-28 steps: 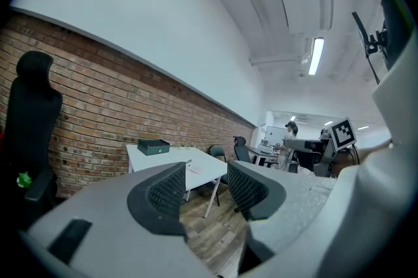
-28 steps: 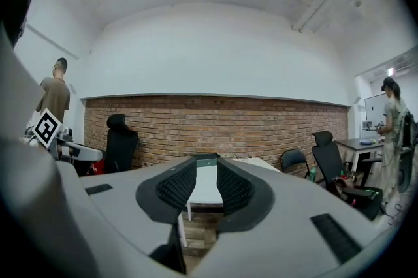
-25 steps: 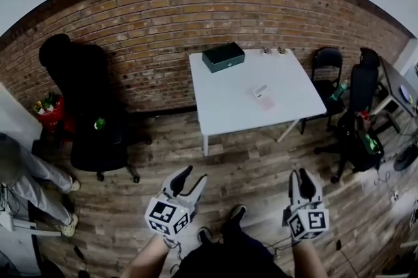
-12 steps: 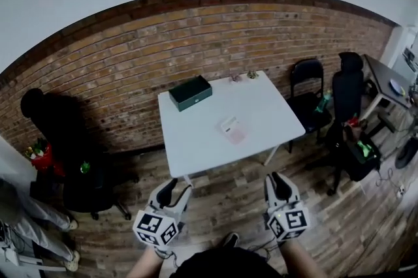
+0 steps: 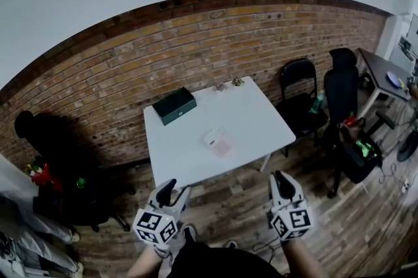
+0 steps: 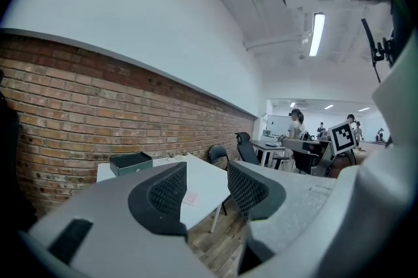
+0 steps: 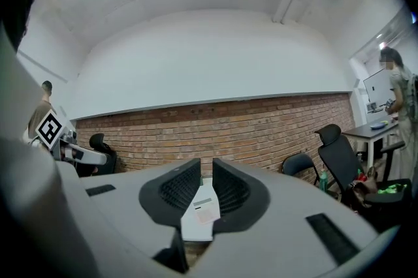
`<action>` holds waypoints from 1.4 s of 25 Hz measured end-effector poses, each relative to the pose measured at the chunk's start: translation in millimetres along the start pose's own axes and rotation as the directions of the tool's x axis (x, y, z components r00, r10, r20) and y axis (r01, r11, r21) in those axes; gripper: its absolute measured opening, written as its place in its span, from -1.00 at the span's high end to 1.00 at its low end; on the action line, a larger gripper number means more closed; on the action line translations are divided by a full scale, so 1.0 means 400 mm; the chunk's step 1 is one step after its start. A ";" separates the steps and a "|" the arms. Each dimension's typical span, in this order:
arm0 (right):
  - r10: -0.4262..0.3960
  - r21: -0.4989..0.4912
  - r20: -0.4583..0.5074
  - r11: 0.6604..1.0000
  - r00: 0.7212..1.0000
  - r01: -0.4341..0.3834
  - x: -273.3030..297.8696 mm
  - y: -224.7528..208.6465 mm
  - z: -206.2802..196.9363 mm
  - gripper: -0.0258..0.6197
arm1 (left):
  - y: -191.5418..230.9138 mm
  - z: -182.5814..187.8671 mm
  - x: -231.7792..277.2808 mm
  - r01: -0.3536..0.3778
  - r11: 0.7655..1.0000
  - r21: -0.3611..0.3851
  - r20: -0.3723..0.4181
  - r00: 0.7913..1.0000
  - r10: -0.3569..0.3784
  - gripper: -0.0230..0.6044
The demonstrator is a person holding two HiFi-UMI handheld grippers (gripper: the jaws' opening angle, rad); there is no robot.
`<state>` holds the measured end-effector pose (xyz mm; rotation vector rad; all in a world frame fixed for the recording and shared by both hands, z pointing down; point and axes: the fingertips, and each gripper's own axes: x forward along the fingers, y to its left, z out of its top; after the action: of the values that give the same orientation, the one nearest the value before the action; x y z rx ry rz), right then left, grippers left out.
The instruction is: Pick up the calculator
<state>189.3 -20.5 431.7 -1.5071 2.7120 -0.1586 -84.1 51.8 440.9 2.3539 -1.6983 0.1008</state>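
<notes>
The calculator [image 5: 217,140], a small white and pink slab, lies flat near the middle of the white table [image 5: 255,117]. In the right gripper view the calculator [image 7: 204,210] shows through the narrow gap between the jaws, far off. In the left gripper view the calculator [image 6: 190,198] is a pale pink patch on the tabletop. My left gripper [image 5: 177,188] hangs open over the wooden floor, short of the table's front edge. My right gripper [image 5: 281,176] is level with it to the right; its jaws are closing and hold nothing.
A dark green box [image 5: 174,105] sits at the table's far left, with small items [image 5: 228,83] along the back edge by the brick wall. Black chairs [image 5: 298,85] and a desk [image 5: 384,73] stand to the right. A dark chair [image 5: 65,200] and a person's legs [image 5: 26,234] are at the left.
Both grippers have travelled across the floor toward the table, which now lies just ahead of them. The right jaws stand closer together than before.
</notes>
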 end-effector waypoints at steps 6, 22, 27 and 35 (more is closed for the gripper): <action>-0.064 0.003 -0.010 0.998 0.998 0.065 0.037 -0.074 -0.012 0.73 | 0.011 0.007 0.092 0.024 0.999 0.034 -0.006 1.000 -0.024 0.33; -0.181 -0.028 -0.078 0.983 0.980 0.179 0.417 -0.078 -0.040 0.72 | 0.369 -0.052 0.421 0.145 0.982 -0.121 -0.055 0.987 -0.153 0.33; -0.189 -0.048 -0.109 0.982 0.976 0.184 0.563 -0.022 -0.040 0.70 | 0.489 -0.124 0.554 0.194 0.957 -0.216 -0.120 0.967 -0.223 0.33; -0.271 -0.052 -0.171 0.963 0.947 0.266 0.635 -0.046 -0.086 0.70 | 0.537 -0.300 0.759 0.267 0.889 -0.372 -0.259 0.890 -0.376 0.33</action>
<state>67.6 -243.1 472.9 -1.9564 2.6305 -0.2753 -178.4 -265.8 648.0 2.1861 -1.0558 0.1277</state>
